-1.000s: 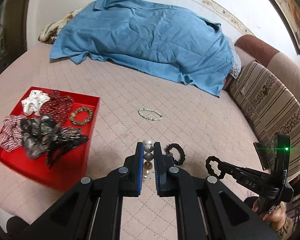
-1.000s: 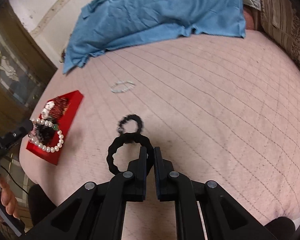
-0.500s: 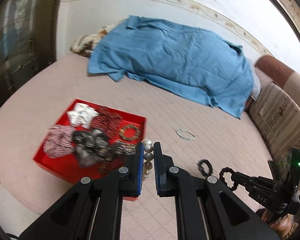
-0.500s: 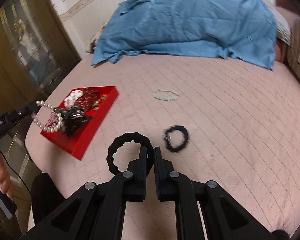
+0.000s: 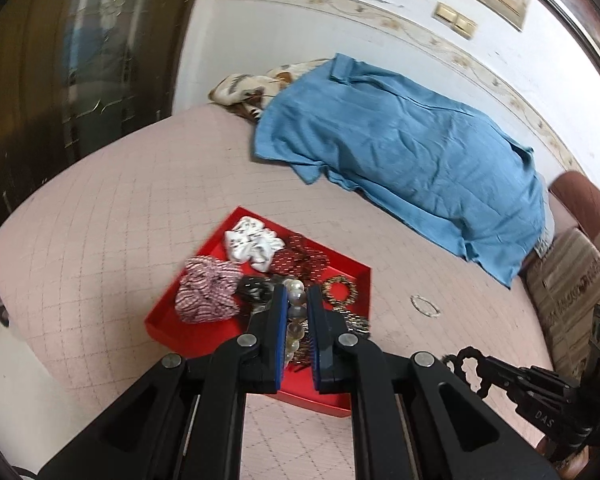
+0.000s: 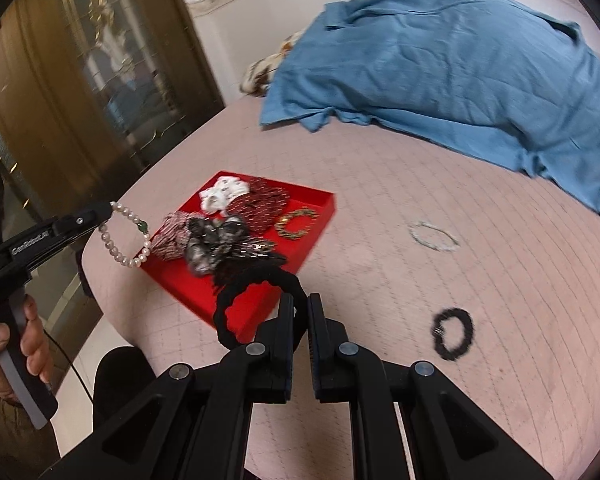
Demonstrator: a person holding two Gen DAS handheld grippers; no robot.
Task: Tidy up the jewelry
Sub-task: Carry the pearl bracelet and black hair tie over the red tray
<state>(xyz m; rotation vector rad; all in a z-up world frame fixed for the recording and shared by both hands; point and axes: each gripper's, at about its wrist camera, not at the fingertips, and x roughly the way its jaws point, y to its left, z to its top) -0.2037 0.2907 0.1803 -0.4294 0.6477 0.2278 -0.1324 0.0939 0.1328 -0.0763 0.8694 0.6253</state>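
Note:
My left gripper is shut on a pearl bracelet and hangs above the near part of the red tray. The right wrist view shows the same pearl bracelet dangling in a loop over the tray's left corner. My right gripper is shut on a black scalloped ring, held above the near edge of the red tray. Scrunchies, a gold bangle and dark hair clips fill the tray. A pale bead bracelet and a black bead bracelet lie on the bed.
A crumpled blue sheet covers the far side of the quilted pink bed. Striped sofa cushions stand at the right. A dark glass-fronted cabinet stands past the bed's left edge. A hand grips the left handle.
Both grippers have swung left across the bed to the red tray, each still holding its piece. The two loose bracelets have stayed on the bed, now off to the right.

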